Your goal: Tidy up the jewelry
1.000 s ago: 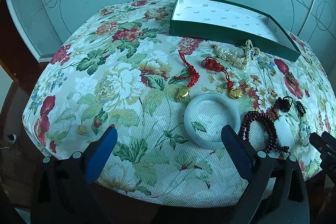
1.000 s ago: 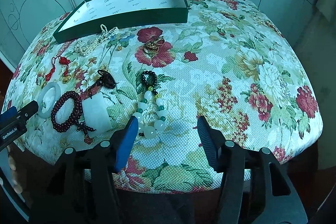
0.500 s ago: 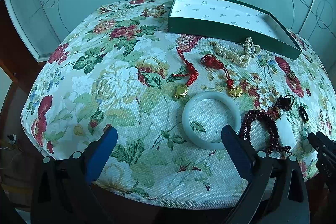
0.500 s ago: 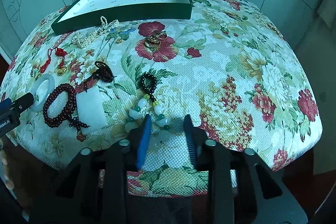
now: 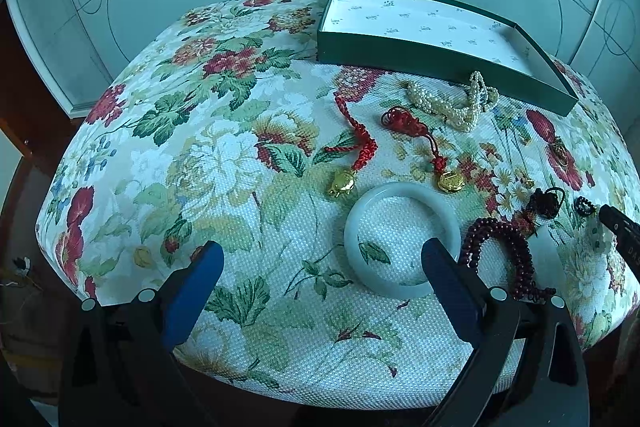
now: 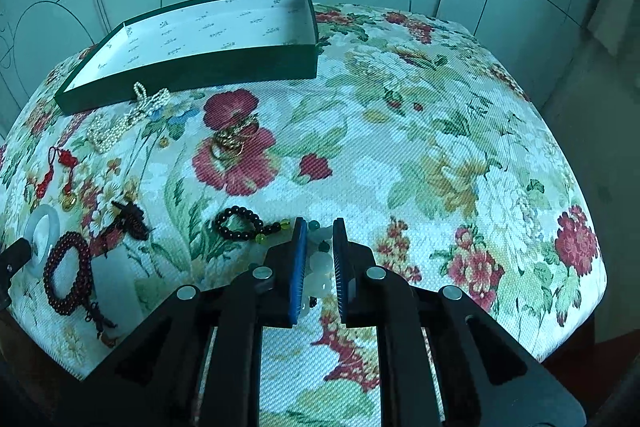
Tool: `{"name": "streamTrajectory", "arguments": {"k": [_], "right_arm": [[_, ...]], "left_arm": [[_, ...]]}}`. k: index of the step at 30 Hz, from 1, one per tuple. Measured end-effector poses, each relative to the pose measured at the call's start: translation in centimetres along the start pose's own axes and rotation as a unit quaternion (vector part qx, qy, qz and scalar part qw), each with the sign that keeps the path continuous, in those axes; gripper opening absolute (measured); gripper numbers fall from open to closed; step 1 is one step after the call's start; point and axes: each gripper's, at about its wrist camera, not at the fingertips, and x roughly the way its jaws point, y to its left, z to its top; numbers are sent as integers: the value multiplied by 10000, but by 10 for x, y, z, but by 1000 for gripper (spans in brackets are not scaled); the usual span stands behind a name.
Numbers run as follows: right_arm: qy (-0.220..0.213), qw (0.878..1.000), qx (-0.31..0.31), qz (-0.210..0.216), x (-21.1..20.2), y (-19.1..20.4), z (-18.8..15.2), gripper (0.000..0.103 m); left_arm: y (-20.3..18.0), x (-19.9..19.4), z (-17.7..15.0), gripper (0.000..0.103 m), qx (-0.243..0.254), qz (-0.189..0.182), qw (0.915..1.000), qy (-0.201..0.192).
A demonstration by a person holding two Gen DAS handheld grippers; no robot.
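Observation:
In the right wrist view my right gripper (image 6: 320,227) is shut on the pale-bead end of a bead bracelet (image 6: 320,267), whose black-bead end (image 6: 240,223) trails to the left on the floral cushion. Its finger also shows at the right edge of the left wrist view (image 5: 620,231). My left gripper (image 5: 322,255) stands wide open and holds nothing, with a white jade bangle (image 5: 402,187) lying between and just beyond its fingertips. An open green box (image 5: 400,51) (image 6: 200,71) with nothing in it sits at the cushion's far side.
Loose on the cushion (image 6: 440,147) lie a pearl necklace (image 5: 448,103), two red-cord gold charms (image 5: 352,147) (image 5: 420,135), a dark red bead bracelet (image 5: 504,239), a white slab pendant (image 6: 116,275) and a gold chain (image 6: 232,141). Patterned glass panels stand behind.
My right gripper's jaws have shut from wide apart onto the pale beads and moved forward over the cushion. The left gripper has stayed open and almost still.

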Motion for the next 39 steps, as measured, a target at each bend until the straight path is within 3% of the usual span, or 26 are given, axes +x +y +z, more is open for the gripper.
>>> {"name": "streamTrajectory", "arguments": {"k": [5,7,12,25,27,30,39], "right_arm": [[157,9995,257,127,4,-11,5,15],[182,9993,322,108,2,-13,2,29],[158,9988,454,119,-11,-13,-6,32],[161,9982,571,-28,-12,-12,-21,31],[120,9984,544,-35,-13,-12,-23,29],[59,9987,501,-91,-14,-13,-25,14],[-193,9989,425,46,-16,-13,-18,14]], "left_arm": [[-3,1,1,98,39,-7,10000,7],[-4,2,1,98,27,-25,10000,13],[-5,3,0,98,39,-51,10000,30],[-1,9,1,98,-33,-80,9999,56],[-2,11,1,98,-33,-85,9999,62],[-4,13,1,98,-21,-101,9999,70],[-6,14,0,98,-19,-75,9999,101]]}}
